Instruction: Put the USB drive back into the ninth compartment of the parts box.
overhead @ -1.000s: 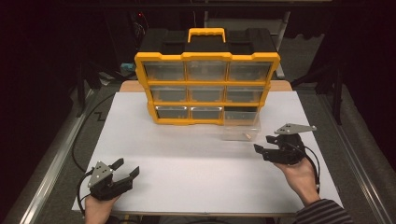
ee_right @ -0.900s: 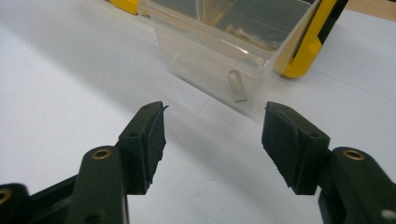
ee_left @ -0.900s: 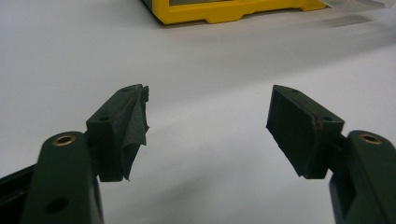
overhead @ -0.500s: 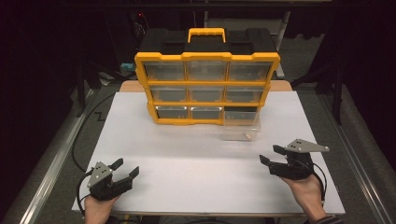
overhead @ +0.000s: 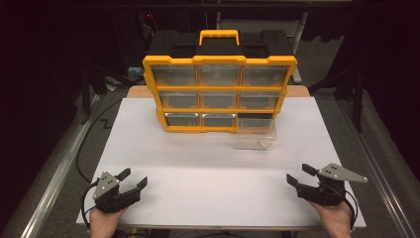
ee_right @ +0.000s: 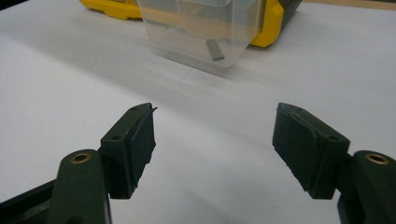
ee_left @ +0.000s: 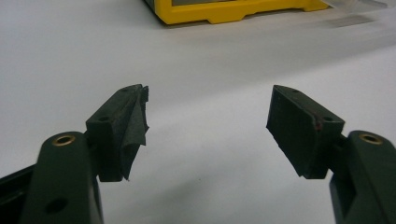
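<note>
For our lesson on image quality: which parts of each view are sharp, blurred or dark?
High view: table brightly lit, surroundings dark. Left gripper view: fingers sharp, organiser blurred. Right gripper view: fingers sharp, drawer slightly soft.

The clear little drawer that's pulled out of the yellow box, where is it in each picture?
High view: the clear drawer sits right of centre, on the table in front of the yellow organizer's bottom-right slot.
Left gripper view: a pale clear edge at the top-right corner is probably it; too little to be sure.
Right gripper view: top centre, a small piece inside, beyond the open hand-held gripper.
Shared landmark: the yellow organizer's base.
</note>
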A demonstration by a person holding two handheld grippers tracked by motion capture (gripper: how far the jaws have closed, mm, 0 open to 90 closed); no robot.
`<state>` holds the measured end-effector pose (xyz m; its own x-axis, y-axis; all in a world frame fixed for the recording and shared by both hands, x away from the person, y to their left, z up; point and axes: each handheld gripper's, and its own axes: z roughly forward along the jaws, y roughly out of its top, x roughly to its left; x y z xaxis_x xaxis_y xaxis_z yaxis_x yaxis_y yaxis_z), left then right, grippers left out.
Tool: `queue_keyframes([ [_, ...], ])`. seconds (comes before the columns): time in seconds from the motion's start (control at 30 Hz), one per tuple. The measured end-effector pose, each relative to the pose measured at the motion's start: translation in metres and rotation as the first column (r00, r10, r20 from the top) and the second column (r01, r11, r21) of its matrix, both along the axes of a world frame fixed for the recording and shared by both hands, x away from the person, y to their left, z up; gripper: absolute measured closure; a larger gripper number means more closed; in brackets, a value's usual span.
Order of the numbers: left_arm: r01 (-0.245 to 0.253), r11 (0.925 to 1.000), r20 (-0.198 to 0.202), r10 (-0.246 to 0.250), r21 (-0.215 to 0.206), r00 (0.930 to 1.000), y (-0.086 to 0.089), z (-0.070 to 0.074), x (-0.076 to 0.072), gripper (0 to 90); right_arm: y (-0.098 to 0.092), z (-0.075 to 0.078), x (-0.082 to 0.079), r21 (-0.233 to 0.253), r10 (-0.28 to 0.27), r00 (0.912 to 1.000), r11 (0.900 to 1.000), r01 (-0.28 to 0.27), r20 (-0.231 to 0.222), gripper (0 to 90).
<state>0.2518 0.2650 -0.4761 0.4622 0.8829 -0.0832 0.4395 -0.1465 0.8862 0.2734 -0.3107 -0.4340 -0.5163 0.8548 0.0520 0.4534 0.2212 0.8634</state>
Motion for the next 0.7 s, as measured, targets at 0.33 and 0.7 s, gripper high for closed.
queue_keyframes([
  [0.33,-0.006,1.0000,-0.005,0.006,-0.002,1.0000,0.001,0.000,0.001,29.3,-0.030,-0.020,-0.021,0.067,-0.085,0.9920,0.995,0.079,0.094,30.7],
  [0.7,-0.012,0.9998,0.003,0.012,-0.012,0.9999,0.001,0.000,0.001,29.2,-0.044,-0.030,-0.030,0.094,-0.119,0.9890,0.989,0.111,0.087,29.9],
])
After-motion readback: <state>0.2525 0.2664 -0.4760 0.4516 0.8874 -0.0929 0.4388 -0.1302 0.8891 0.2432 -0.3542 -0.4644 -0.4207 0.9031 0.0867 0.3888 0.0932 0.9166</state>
